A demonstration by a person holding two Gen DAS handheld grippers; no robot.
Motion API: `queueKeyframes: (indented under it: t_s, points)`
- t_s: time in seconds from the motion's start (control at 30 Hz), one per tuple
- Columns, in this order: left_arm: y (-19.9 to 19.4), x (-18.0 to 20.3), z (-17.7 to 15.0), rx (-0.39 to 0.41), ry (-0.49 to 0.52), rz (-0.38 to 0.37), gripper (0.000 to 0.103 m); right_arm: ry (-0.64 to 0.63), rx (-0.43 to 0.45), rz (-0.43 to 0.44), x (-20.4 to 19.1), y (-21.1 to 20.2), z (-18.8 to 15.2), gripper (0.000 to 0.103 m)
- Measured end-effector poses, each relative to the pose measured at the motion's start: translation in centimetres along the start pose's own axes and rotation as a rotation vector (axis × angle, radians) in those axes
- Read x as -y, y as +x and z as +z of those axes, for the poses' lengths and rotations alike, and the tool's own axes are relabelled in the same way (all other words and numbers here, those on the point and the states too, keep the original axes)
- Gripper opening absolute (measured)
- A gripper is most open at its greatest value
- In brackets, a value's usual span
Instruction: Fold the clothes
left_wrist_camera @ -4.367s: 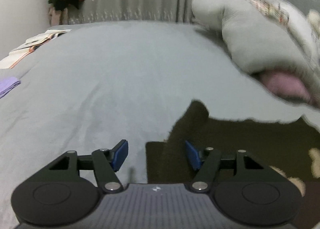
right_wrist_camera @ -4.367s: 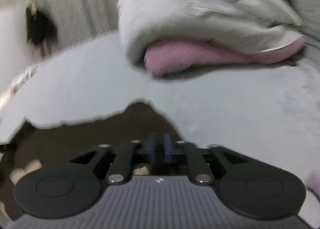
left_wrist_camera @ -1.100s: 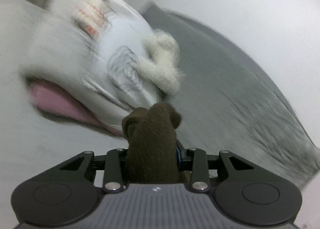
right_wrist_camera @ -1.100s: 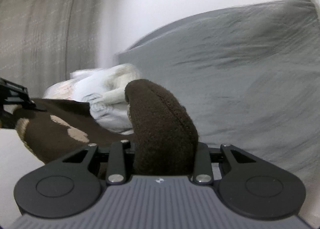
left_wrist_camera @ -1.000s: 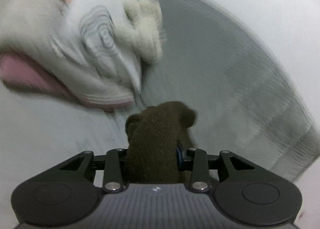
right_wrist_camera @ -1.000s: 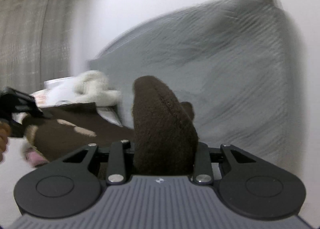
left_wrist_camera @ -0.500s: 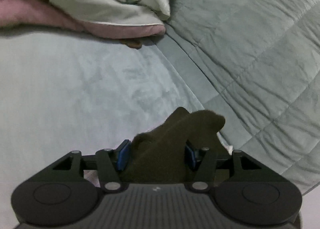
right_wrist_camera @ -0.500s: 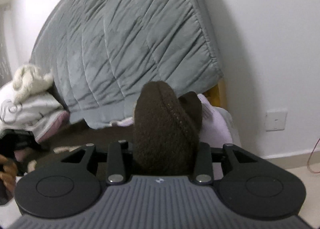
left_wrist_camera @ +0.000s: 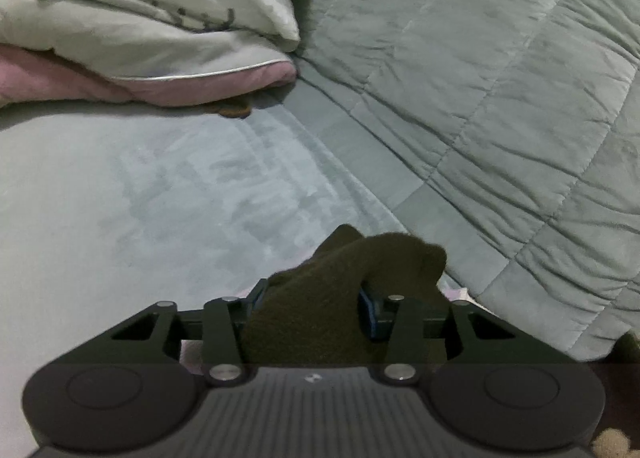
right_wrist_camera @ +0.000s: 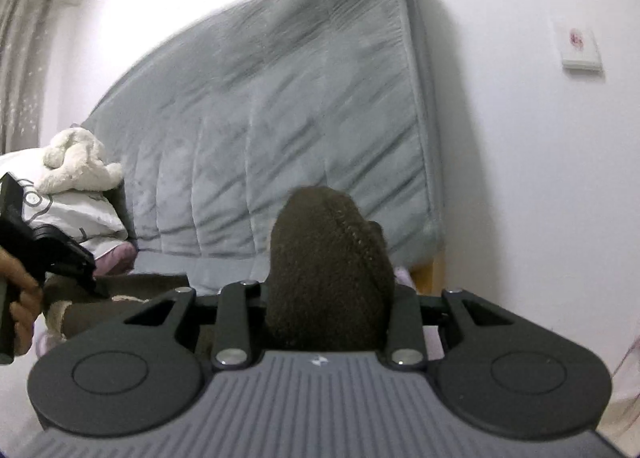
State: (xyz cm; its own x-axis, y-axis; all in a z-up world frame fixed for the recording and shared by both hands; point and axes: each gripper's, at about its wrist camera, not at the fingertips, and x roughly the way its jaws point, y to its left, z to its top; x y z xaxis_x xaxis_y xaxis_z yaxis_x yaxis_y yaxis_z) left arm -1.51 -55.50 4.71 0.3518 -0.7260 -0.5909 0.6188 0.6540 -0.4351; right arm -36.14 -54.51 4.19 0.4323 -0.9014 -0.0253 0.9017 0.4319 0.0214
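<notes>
A dark brown fleece garment (left_wrist_camera: 320, 310) with cream patches lies bunched between the fingers of my left gripper (left_wrist_camera: 314, 304), whose jaws stand apart with the cloth resting loosely between the blue pads (left_wrist_camera: 368, 308). My right gripper (right_wrist_camera: 328, 298) is shut on another fold of the same brown garment (right_wrist_camera: 326, 270) and holds it up. In the right wrist view the left gripper (right_wrist_camera: 48, 250) and the hand holding it show at the far left, above a stretch of the garment (right_wrist_camera: 120, 298).
A grey bed sheet (left_wrist_camera: 140, 198) lies ahead. A grey quilt (left_wrist_camera: 500, 98) leans up at the right, also in the right wrist view (right_wrist_camera: 280, 130). A pile of white and pink bedding (left_wrist_camera: 140, 38) with a cream plush toy (right_wrist_camera: 76, 166) sits at the back left. A white wall with a switch plate (right_wrist_camera: 580, 46) is at the right.
Both grippers swung the garment toward the quilt end of the bed. In the last half second the left jaws opened wider around the cloth; the right stayed clamped.
</notes>
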Motion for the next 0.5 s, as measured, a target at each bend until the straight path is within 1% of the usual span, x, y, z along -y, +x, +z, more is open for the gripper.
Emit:
queueKeyframes:
  t_s: [0.03,0.1,0.13,0.17,0.2,0.23,0.27,0.3,0.33,0.37,0.4,0.43,0.47,0.5]
  points:
    - [0.1,0.1,0.0,0.006,0.008,-0.004,0.043,-0.028,-0.001,-0.042,-0.3,0.2,-1.1,0.035]
    - [0.2,0.1,-0.2,0.004,0.028,-0.008,0.043,0.033,-0.076,-0.064,0.4,1.0,-2.3,0.035]
    - [0.3,0.0,-0.3,-0.004,0.042,-0.008,0.044,0.043,-0.092,-0.067,0.6,1.2,-2.5,0.035]
    - [0.5,-0.2,-0.4,-0.013,0.055,-0.007,0.045,0.074,-0.147,-0.071,1.1,1.7,-3.0,0.037]
    - [0.4,-0.6,-0.3,-0.027,0.044,0.005,0.055,0.084,-0.178,-0.060,1.4,1.9,-3.0,0.039]
    - [0.3,-1.0,-0.3,-0.042,0.032,0.017,0.065,0.094,-0.209,-0.050,1.7,2.1,-2.9,0.043]
    - [-0.1,-1.4,0.0,-0.041,0.013,0.031,0.072,0.103,-0.237,-0.040,2.0,2.3,-2.8,0.048]
    - [-0.6,-1.7,0.3,-0.039,-0.005,0.045,0.080,0.107,-0.241,-0.036,2.2,2.3,-2.6,0.051]
    - [-1.1,-2.1,0.6,-0.036,-0.024,0.059,0.080,0.124,-0.258,-0.020,2.9,2.3,-1.6,0.060]
    - [-1.8,-2.4,1.0,-0.017,-0.026,0.064,0.080,0.123,-0.255,-0.026,3.1,2.3,-1.3,0.069]
    - [-2.8,-2.6,1.4,0.020,-0.023,0.076,0.080,0.117,-0.238,-0.053,3.8,1.9,-0.8,0.075]
    - [-3.8,-2.9,1.9,0.058,-0.020,0.088,0.081,0.110,-0.221,-0.081,4.4,1.4,-0.3,0.083]
    - [-5.1,-3.7,2.0,0.071,-0.030,0.102,0.081,0.104,-0.206,-0.106,4.9,1.0,0.2,0.084]
    - [-6.4,-4.5,2.1,0.084,-0.041,0.116,0.081,0.100,-0.203,-0.106,5.1,0.8,0.2,0.084]
